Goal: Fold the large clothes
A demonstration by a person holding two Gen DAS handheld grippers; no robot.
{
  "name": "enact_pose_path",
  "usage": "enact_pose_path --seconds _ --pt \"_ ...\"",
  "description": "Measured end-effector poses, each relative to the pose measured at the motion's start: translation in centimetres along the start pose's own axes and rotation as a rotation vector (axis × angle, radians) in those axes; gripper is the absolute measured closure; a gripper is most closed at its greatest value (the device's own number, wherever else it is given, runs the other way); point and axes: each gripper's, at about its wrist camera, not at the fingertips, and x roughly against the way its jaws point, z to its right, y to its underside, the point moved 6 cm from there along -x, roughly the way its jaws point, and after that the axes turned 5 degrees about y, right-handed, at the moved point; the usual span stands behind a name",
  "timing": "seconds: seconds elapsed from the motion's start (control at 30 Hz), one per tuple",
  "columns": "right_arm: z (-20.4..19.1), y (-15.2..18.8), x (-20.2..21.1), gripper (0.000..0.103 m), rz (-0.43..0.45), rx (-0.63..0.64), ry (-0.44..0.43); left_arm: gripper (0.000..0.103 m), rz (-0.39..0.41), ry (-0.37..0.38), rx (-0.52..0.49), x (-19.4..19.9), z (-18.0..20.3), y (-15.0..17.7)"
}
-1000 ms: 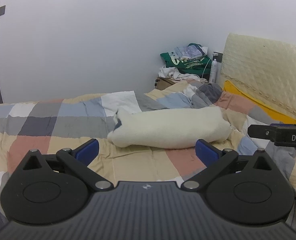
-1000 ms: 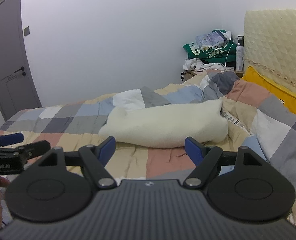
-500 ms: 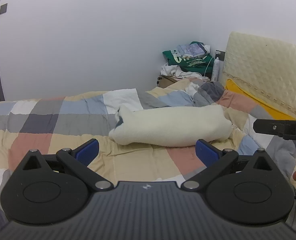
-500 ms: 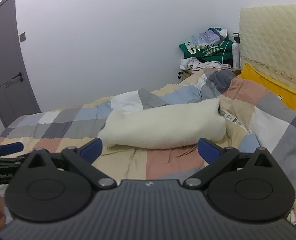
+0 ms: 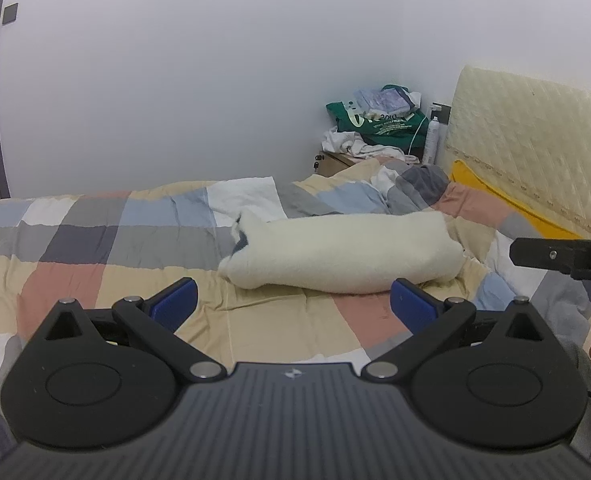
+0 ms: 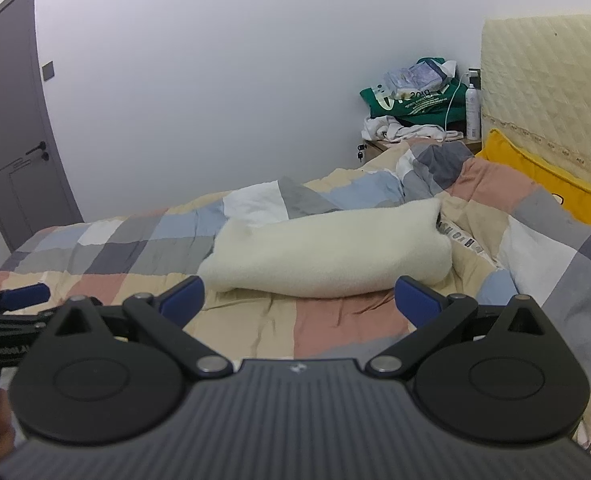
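Door (image 6: 7,120): grey, with a dark handle, at the far left of the room beside the white wall.
Bed (image 5: 95,248): covered by a checked quilt in beige, grey, blue and pink patches, rumpled towards the headboard.
Left gripper (image 5: 293,304): blue-padded fingers spread wide, nothing between them, held above the near part of the quilt.
Cream garment (image 5: 343,252): thick and fleecy, folded into a long bundle, lying across the middle of the bed, beyond both grippers and touching neither.
Right gripper (image 6: 299,300): fingers spread fully apart, empty, held above the quilt just short of the bundle.
Nightstand (image 6: 379,146): at the far corner of the bed, piled with a green bag (image 6: 411,102) and crumpled white cloth.
Spray bottle (image 6: 472,110): white, upright, beside the bag.
Yellow pillow (image 6: 543,172): against the headboard.
Headboard (image 6: 547,88): cream, quilted, at far right.
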Motion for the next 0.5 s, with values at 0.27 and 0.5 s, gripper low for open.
enact_pose_path --seconds 0.27,0.5 --pt "-0.24 -0.09 0.1 0.0 -0.003 0.008 -0.005 0.0 0.002 0.004 -0.001 0.5 0.09 0.03" --pt "-0.47 -0.1 0.45 0.0 0.007 0.019 -0.01 0.0 0.004 0.001 0.014 0.67 -0.03 -0.08"
